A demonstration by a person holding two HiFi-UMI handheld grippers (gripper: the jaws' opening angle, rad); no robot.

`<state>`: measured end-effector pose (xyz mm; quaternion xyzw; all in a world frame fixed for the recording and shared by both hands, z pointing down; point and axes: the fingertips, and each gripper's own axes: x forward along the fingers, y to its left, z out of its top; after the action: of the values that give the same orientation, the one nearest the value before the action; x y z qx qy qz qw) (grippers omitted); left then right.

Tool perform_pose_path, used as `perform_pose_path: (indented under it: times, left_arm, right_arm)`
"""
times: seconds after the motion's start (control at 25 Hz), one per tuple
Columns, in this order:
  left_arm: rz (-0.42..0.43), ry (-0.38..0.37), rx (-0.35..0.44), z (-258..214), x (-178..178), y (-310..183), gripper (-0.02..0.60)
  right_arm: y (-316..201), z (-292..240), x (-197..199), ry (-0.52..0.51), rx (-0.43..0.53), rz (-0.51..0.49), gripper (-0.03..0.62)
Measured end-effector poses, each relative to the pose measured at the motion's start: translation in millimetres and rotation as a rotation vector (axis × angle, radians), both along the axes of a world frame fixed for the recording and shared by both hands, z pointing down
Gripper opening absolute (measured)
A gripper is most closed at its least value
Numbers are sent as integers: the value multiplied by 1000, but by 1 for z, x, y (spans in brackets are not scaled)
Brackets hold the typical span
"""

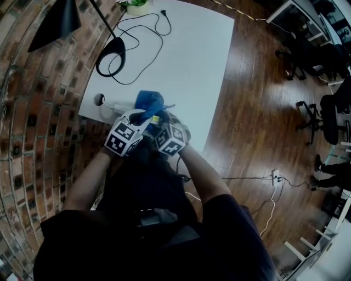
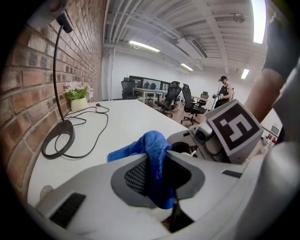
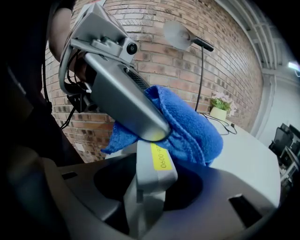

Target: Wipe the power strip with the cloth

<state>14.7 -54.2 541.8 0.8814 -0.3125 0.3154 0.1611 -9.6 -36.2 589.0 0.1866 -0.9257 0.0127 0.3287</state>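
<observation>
- Head view: both tongs meet over the near edge of the white table (image 1: 192, 60). The left tongs (image 1: 141, 118) carry the blue cloth (image 1: 149, 103), and the right tongs (image 1: 164, 125) sit just beside them. The power strip is almost wholly hidden under cloth and tongs. A ring-base lamp (image 1: 111, 54), a looped black cable (image 1: 148, 30) and a small plant (image 1: 134, 5) lie well apart, farther up the table.
- Left gripper view: the left tongs are pressed onto a fold of the cloth, which bunches up between their jaws. The right tongs' marker cube is close at the right.
- Right gripper view: the right tongs pinch one end of the power strip (image 3: 152, 173), which bears a yellow label. Its long axis runs away from them toward the brick wall (image 3: 154, 28). The cloth rests on the strip just ahead, with a left jaw lying across it.
- Judgement: the wipe would likely run along that axis, away from the right tongs. Nothing on the table blocks it.
</observation>
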Motion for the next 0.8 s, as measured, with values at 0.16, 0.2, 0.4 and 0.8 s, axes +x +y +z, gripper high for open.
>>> perform_pose_path:
  times: [0.16, 0.2, 0.4, 0.8]
  left_arm:
    - [34, -14, -3, -4, 0, 2, 78]
    - [38, -17, 2, -4, -2, 1, 78]
    - [5, -35, 29, 2, -23, -10, 78]
    - [-90, -89, 65, 3, -77, -27, 79]
  right_arm:
    - [0, 0, -1, 0, -3, -3, 175]
    - [0, 0, -2, -1, -4, -4, 175]
    - [-1, 1, 0, -1, 15, -3, 175]
    - [0, 4, 2, 6, 11, 4, 176]
